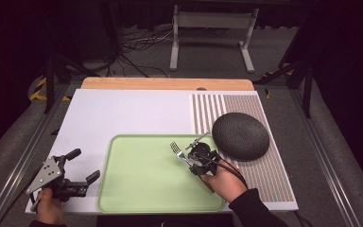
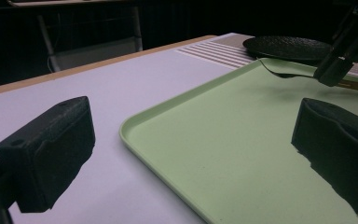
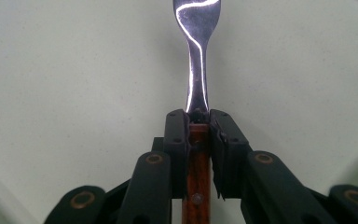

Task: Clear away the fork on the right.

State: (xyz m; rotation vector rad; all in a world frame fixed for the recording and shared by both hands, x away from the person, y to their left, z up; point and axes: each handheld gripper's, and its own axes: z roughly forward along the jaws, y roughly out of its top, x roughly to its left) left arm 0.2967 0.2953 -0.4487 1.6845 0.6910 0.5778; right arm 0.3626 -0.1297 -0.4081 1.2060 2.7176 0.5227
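At far left of the high view, the left hand-held gripper [image 1: 82,165] rests over the white surface [image 1: 123,113] just beside the left rim of the green tray [image 1: 123,198], jaws spread apart with nothing between them; its own view shows both black pads wide, one over the surface, one over the tray [image 2: 177,140]. Centre-right, the right hand-held gripper [image 1: 192,158] sits above the tray's right part, jaws clamped on the wooden handle of a fork [image 1: 178,151]; in the right gripper view the fork [image 3: 198,70] runs straight out from the closed pads, metal neck and head over the green tray [image 3: 74,70]. Further right, a dark textured oval mat [image 1: 240,136] lies on the striped placemat [image 1: 264,165], just beside the tray's right rim.
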